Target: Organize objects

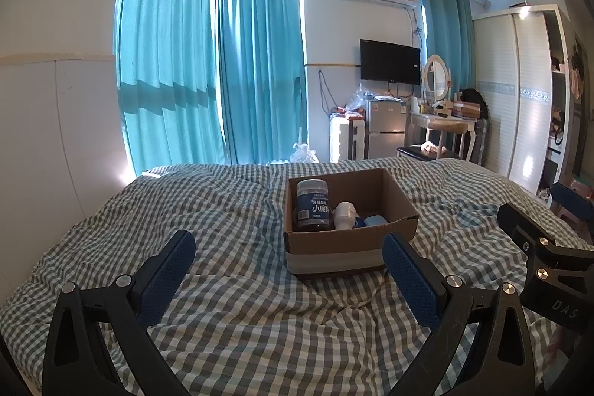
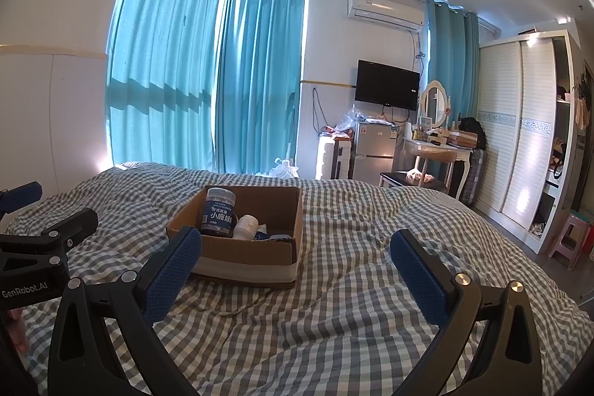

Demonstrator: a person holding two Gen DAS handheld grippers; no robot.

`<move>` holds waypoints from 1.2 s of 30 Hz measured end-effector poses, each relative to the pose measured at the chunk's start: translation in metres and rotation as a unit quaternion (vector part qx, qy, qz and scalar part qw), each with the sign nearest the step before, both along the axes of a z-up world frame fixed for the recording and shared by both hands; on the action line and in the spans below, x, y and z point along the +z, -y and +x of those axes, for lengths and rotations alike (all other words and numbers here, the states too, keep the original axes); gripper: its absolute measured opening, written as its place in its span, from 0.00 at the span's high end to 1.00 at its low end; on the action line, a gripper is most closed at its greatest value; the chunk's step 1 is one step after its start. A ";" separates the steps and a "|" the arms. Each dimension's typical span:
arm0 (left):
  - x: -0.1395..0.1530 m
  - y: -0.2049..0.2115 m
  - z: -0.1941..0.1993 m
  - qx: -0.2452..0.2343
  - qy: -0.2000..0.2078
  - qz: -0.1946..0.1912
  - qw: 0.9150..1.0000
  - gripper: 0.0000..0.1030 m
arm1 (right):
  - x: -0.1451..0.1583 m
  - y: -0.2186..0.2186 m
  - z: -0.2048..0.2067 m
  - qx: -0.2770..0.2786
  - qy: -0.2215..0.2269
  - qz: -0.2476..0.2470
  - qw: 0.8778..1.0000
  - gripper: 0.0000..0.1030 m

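An open cardboard box [image 1: 397,195] [image 2: 282,210] sits in the middle of the checked bedspread [image 1: 230,221] [image 2: 356,232]. Inside it stand a dark jar with a blue label [image 1: 312,206] [image 2: 219,213], a white bottle [image 1: 344,215] [image 2: 246,226] and a light blue item [image 1: 374,221]. My left gripper [image 1: 287,249] hovers open just short of the box's near wall, nothing between its blue pads. My right gripper [image 2: 295,249] is open too, to the right of the box, empty. Each gripper shows at the edge of the other's view.
The bed fills the foreground. Teal curtains [image 1: 208,62] hang behind it. Past the foot of the bed are a small fridge [image 1: 384,132], a wall television [image 1: 389,62], a dressing table with an oval mirror [image 1: 436,78] and a white wardrobe [image 2: 519,136]. A pink stool [image 2: 570,240] stands at the right.
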State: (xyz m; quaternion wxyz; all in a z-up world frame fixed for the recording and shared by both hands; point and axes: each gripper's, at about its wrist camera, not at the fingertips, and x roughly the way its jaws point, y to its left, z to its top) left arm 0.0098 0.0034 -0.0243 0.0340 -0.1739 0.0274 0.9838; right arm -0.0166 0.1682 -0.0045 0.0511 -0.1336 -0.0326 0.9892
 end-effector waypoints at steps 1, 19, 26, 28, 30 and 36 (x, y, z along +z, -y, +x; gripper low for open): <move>0.000 0.000 0.000 0.000 0.000 -0.001 1.000 0.00 | 0.000 0.000 0.000 0.000 0.000 0.000 1.000 0.01; -0.003 0.000 0.000 0.002 0.005 0.003 1.000 0.00 | -0.006 0.000 -0.002 -0.002 0.006 -0.002 1.000 0.01; -0.003 -0.001 0.001 0.003 0.001 0.002 1.000 0.00 | -0.006 0.000 -0.003 -0.002 0.007 -0.002 1.000 0.01; -0.003 -0.001 0.001 0.003 0.003 0.001 1.000 0.00 | -0.006 0.000 -0.003 -0.002 0.007 -0.002 1.000 0.01; -0.003 -0.001 0.001 0.004 0.004 0.000 1.000 0.00 | -0.007 0.000 -0.003 -0.003 0.007 -0.002 1.000 0.01; -0.003 -0.001 0.000 0.003 0.004 -0.001 1.000 0.00 | -0.007 0.000 -0.003 -0.002 0.007 -0.001 1.000 0.01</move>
